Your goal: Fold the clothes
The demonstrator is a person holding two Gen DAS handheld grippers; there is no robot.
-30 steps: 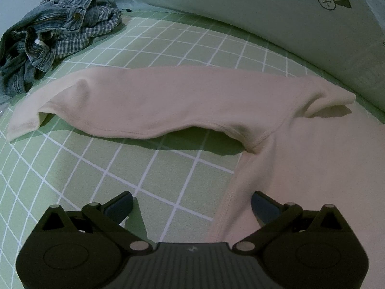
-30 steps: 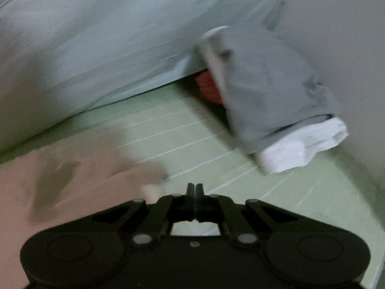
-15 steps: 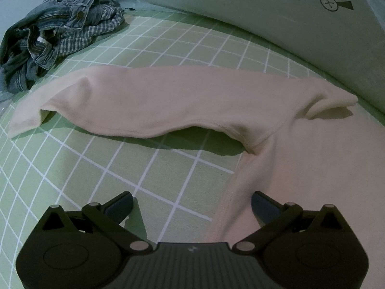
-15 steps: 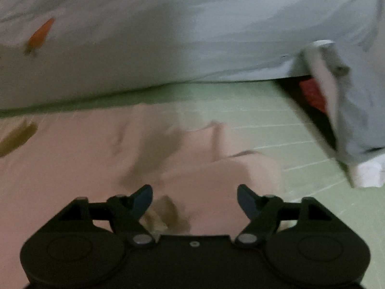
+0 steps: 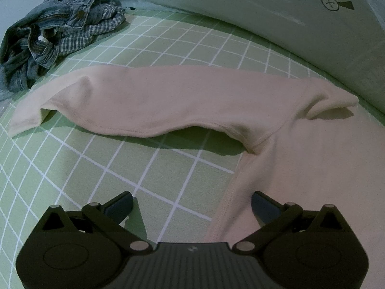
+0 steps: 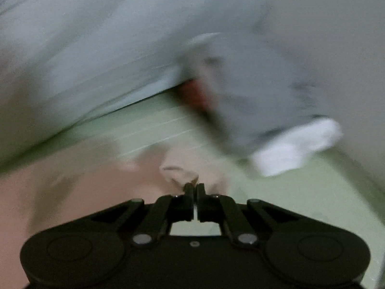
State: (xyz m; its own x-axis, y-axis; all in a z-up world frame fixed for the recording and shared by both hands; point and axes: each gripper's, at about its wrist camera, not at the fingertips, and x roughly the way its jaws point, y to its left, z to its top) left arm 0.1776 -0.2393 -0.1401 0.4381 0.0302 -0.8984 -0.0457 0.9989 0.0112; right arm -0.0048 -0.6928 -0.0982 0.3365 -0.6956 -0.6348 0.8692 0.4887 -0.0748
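A pale pink long-sleeved top [image 5: 312,168] lies on a green grid sheet [image 5: 120,163], with one sleeve [image 5: 168,101] stretched out to the left. My left gripper [image 5: 191,198] hovers open low over the top's side seam, which runs up between its fingers. In the blurred right wrist view, my right gripper [image 6: 193,187] is shut. A small raised fold of the pink top [image 6: 179,173] is pinched at its tips, and more of the top [image 6: 84,180] spreads to the left.
A heap of denim and checked clothes [image 5: 55,31] sits at the far left. A pale quilt [image 5: 240,4] borders the sheet at the back. In the right view, a grey-and-white stack of clothes [image 6: 276,110] with something red [image 6: 195,91] behind it lies by the wall.
The right gripper stood open over the pink top half a second ago and has shut on a fold of it, swinging back toward the grey stack. The left gripper has not moved.
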